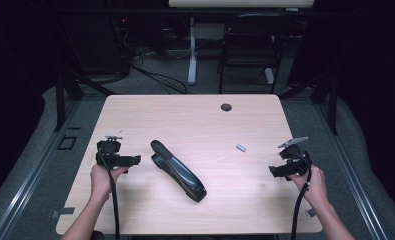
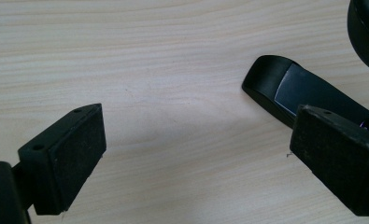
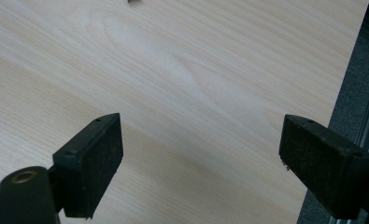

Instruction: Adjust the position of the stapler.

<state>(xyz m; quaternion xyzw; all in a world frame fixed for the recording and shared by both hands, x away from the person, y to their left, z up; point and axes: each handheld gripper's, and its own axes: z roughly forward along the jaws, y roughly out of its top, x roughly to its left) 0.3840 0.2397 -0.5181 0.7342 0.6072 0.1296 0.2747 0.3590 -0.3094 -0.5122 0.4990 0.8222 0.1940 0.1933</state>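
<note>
Black stapler (image 1: 177, 170) lying diagonal, centre of surface (image 1: 135, 110), lid raised. Small staple block (image 1: 241, 147) right of it. Left tongs (image 1: 135, 160) apart, empty, just left of stapler; right tongs (image 1: 275, 171) apart, empty, near right edge. Best approach: steady base from left, fetch block with right.

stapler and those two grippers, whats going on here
A person holds a gripper in each hand over a wooden table. The left gripper is open and points at a black stapler lying mid-table, without touching it. The right gripper is open too, holding nothing. A small grey piece lies between stapler and right gripper.
</note>
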